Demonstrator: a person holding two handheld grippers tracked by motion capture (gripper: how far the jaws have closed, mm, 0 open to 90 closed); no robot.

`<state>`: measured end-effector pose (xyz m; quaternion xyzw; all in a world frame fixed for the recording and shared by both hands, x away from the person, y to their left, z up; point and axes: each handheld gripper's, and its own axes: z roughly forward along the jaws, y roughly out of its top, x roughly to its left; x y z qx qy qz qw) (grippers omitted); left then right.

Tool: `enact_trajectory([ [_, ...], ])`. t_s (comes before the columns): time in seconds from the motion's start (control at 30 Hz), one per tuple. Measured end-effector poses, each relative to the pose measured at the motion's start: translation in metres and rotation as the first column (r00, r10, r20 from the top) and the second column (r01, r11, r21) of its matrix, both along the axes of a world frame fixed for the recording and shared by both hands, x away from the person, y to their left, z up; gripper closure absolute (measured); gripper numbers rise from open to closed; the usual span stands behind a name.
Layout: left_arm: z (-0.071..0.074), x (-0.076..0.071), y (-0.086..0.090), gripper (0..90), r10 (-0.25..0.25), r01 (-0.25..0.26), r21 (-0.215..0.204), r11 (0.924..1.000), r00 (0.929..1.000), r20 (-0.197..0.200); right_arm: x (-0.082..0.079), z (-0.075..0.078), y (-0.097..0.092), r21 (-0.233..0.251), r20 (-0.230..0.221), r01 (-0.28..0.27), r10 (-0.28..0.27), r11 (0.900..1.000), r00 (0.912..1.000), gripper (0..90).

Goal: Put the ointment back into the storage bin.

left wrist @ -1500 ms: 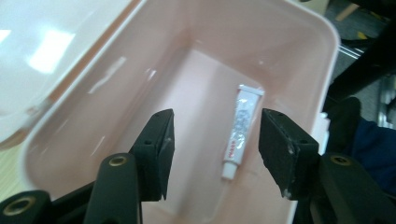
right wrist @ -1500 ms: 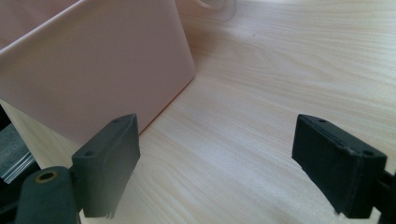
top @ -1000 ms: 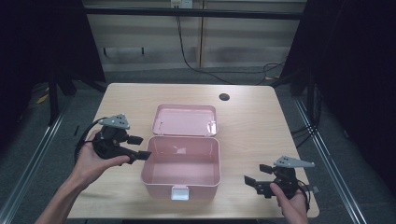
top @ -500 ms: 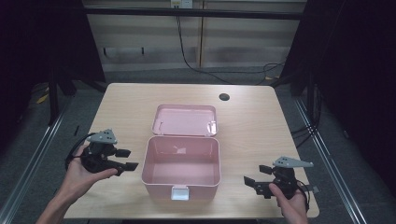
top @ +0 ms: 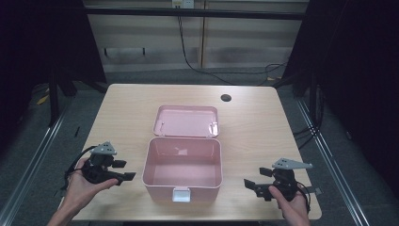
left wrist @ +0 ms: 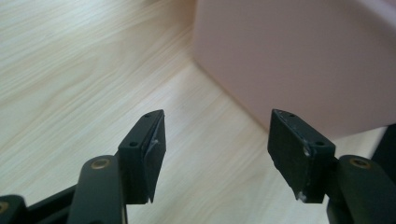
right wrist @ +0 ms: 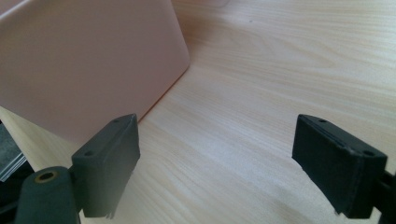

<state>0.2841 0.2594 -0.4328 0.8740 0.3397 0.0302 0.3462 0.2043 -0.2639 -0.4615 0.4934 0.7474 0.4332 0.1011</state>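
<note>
Two claws flank an open pink box point(top: 182, 167) that sits near the front middle of the pale wooden surface point(top: 254, 127). The box's lid point(top: 187, 121) is thrown back flat behind the tub, and the inside of the tub looks bare; a small whitish latch point(top: 181, 194) hangs at the middle of its front wall. The left claw point(top: 123, 170), held in the person's left hand point(top: 84, 181), is low over the surface just beside the box's left wall, pointing toward it but not touching it. Its jaws have just been opening and now stand spread wide, with nothing between them; in the left gripper view the pink wall point(left wrist: 299, 60) rises just ahead of the jaws, and wood grain shows through the gap. The right claw point(top: 251, 184), in the person's right hand point(top: 291, 205), sits near the front right corner of the surface, apart from the box and aimed at its right wall. Its jaws are also spread wide and empty, and in the right gripper view the box's corner point(right wrist: 93, 60) stands ahead on the left. A small dark round mark point(top: 226, 98) lies on the surface toward the far edge, well apart from the box.
</note>
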Motion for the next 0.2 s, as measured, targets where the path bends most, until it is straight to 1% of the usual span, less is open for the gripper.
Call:
enact_trajectory([
  [0.03,-0.004,0.0,0.001,37.3,-0.001,0.001,-0.015,0.9999,0.9999,-0.01,0.0,-0.001,0.0,0.0,0.0,-0.001,0.001,1.0,1.0,14.2],
  [0.1,-0.009,0.0,0.003,35.2,0.017,-0.017,0.013,0.9998,0.9998,-0.014,0.001,-0.005,0.001,-0.01,-0.013,-0.008,0.008,0.9999,0.9999,14.2],
  [0.13,-0.012,-0.001,0.005,34.6,0.018,-0.018,0.011,0.9998,0.9996,-0.019,0.001,-0.006,0.002,-0.021,-0.026,-0.011,0.011,0.9997,0.9996,14.2],
  [0.17,-0.015,-0.001,0.006,34.7,0.02,-0.02,0.002,0.9998,0.9996,-0.022,0.002,-0.008,0.002,-0.034,-0.027,-0.017,0.016,0.9993,0.9995,14.2],
  [0.2,-0.015,-0.001,0.007,34.6,0.018,-0.018,0.004,0.9998,0.9995,-0.028,0.003,-0.009,0.003,-0.042,-0.041,-0.007,0.006,0.9991,0.9991,14.2],
])
